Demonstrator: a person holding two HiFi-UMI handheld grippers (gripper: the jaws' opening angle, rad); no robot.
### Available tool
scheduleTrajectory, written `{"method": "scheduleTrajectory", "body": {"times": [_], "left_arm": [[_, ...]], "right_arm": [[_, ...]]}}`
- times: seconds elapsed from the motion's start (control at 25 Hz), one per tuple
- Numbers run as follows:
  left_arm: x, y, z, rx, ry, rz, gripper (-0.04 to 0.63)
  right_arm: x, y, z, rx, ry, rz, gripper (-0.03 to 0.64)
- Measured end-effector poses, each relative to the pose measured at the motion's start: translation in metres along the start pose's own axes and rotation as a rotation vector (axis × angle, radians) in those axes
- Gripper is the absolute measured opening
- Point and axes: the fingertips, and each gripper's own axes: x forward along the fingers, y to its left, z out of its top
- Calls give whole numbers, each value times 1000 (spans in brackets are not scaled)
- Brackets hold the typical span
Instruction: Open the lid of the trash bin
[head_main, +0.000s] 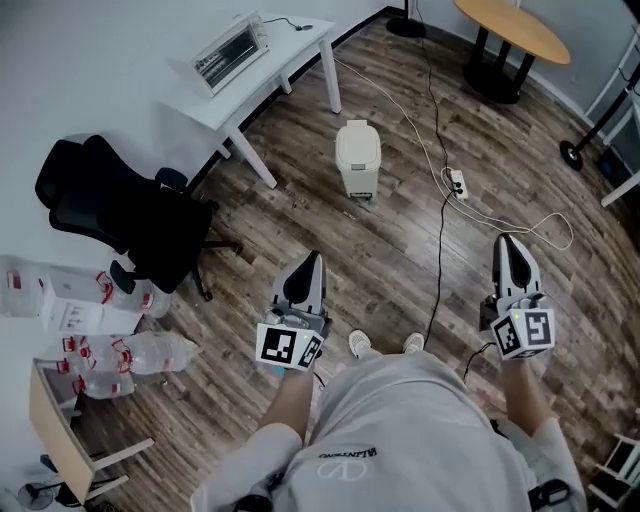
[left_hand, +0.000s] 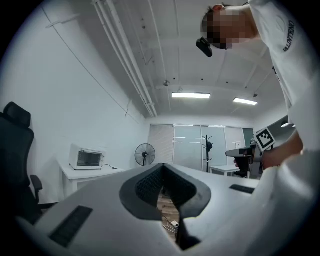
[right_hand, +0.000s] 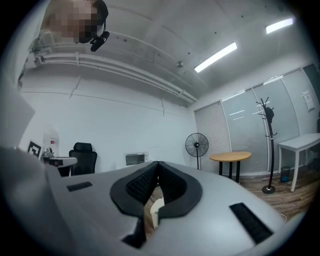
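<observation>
The cream trash bin (head_main: 357, 157) stands on the wood floor ahead of me, its lid down. My left gripper (head_main: 312, 259) is held low at the left, well short of the bin, shut with nothing in it. My right gripper (head_main: 506, 242) is out to the right, also shut and empty. In the left gripper view the left gripper (left_hand: 162, 167) has its jaws meeting at the tip, with floor showing through the slit below. In the right gripper view the right gripper (right_hand: 157, 165) is closed too, and a sliver of the bin (right_hand: 155, 209) shows through the gap beneath.
A white table (head_main: 270, 75) with a toaster oven (head_main: 232, 45) stands left of the bin. A black office chair (head_main: 110, 205) is at the left, with plastic bottles (head_main: 135, 355) below it. A power strip (head_main: 458, 183) and cables lie right of the bin. A round wooden table (head_main: 510, 28) is far right.
</observation>
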Motion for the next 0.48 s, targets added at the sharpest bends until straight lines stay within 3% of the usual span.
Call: {"method": "scheduleTrajectory", "body": {"times": [0.48], "left_arm": [[-19,39,-13,-33,6,-18,2]], "right_arm": [[27,52,-15,-29,17,14,17]]}}
